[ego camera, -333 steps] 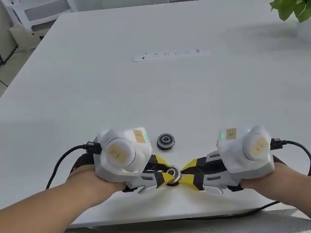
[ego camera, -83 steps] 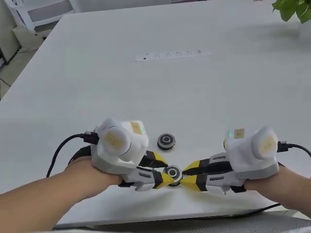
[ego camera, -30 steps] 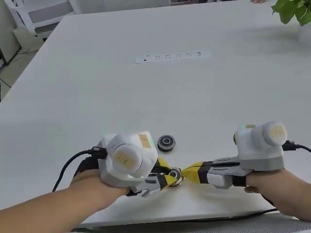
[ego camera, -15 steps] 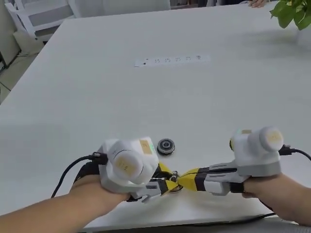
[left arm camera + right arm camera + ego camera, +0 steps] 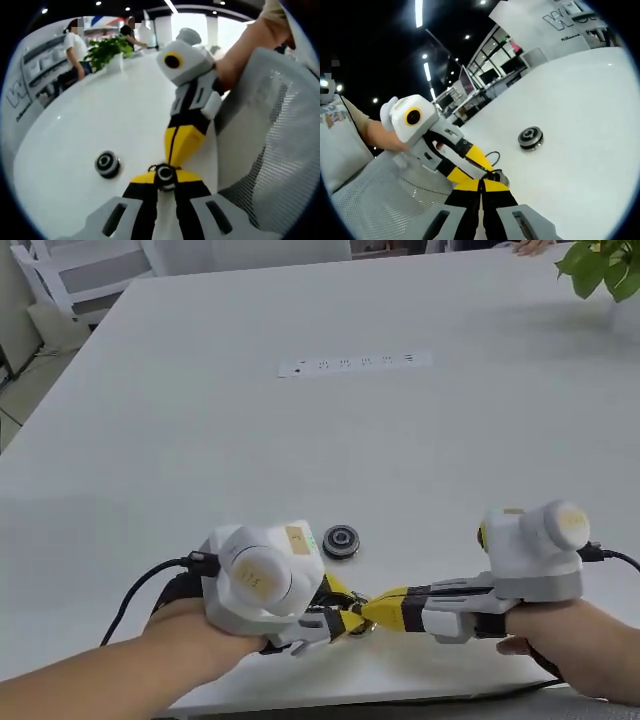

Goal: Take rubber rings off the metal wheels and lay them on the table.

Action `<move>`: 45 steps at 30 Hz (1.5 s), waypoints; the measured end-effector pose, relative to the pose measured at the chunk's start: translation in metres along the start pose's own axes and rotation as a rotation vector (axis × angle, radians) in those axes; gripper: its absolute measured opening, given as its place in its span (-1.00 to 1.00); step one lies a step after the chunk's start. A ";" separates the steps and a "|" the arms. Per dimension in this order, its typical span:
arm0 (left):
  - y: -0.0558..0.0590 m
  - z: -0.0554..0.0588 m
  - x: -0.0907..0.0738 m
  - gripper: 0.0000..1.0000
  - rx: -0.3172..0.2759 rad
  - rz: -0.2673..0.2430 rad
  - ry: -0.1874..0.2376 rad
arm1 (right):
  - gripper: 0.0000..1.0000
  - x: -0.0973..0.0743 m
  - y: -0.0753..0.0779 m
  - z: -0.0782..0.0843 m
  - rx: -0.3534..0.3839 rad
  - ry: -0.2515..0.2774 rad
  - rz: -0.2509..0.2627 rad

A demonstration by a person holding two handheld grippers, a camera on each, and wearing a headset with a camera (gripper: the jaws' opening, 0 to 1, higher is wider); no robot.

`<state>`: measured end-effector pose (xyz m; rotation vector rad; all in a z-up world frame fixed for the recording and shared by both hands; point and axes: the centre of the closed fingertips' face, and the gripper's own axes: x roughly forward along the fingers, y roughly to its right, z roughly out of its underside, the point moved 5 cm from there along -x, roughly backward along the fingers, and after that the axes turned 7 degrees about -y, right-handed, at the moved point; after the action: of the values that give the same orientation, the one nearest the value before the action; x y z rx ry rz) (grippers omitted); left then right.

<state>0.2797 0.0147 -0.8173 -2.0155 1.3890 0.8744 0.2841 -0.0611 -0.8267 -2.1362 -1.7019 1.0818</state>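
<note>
Here, two metal wheels show. At left, the left gripper reaches rightward across the near edge of the table, its jaws narrowed onto the rim of the first wheel. In the left gripper view this wheel sits between the two yellow fingertips with its round face and hub turned back toward that camera, so its axle runs roughly along the jaws. A dark band edges its rim; whether the rubber ring is seated or partly off cannot be told. The second wheel lies flat on the table just beyond the jaws, hub up and axle upright, apart from both grippers; it has a dark outer band around a bright centre. At right, the right gripper points leftward, tip to tip with the left one. Its jaws are pressed together, their tips touching the edge of the held wheel; what they pinch, if anything, is too small to tell. Farther back lie one power strip, its long axis running left to right, and one plant at the far right corner.
</note>
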 end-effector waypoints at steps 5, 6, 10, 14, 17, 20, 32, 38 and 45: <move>-0.001 0.000 0.000 -0.75 -0.002 0.006 -0.002 | -1.00 -0.001 0.003 0.001 -0.007 0.001 0.033; -0.001 0.000 0.000 -0.75 -0.005 0.007 -0.002 | -1.00 -0.001 0.004 0.000 -0.008 0.003 0.035; -0.001 0.000 -0.001 -0.72 -0.030 0.023 -0.005 | -1.00 -0.002 0.004 -0.001 -0.004 0.013 0.039; 0.000 0.000 -0.004 -0.65 -0.039 0.035 -0.008 | -1.00 -0.003 0.004 -0.003 -0.015 0.014 0.040; 0.001 -0.002 -0.009 -0.59 -0.039 0.046 0.000 | -1.00 -0.004 0.001 -0.004 -0.016 0.018 0.037; 0.003 -0.004 -0.015 -0.53 -0.062 0.060 0.018 | -1.00 -0.006 0.000 -0.006 -0.008 0.032 0.030; 0.000 -0.002 -0.046 -0.28 -0.070 0.036 0.052 | -1.00 -0.006 -0.007 -0.022 -0.030 0.043 -0.003; -0.007 0.007 -0.057 -0.17 -0.097 0.010 0.048 | -1.00 0.000 -0.009 -0.037 -0.053 0.042 -0.016; -0.018 0.019 -0.073 -0.06 -0.133 -0.026 0.044 | -1.00 0.013 -0.008 -0.043 -0.069 0.010 -0.027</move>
<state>0.2737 0.0780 -0.7729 -2.1596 1.3573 0.9384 0.3064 -0.0347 -0.7968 -2.1486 -1.7834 1.0181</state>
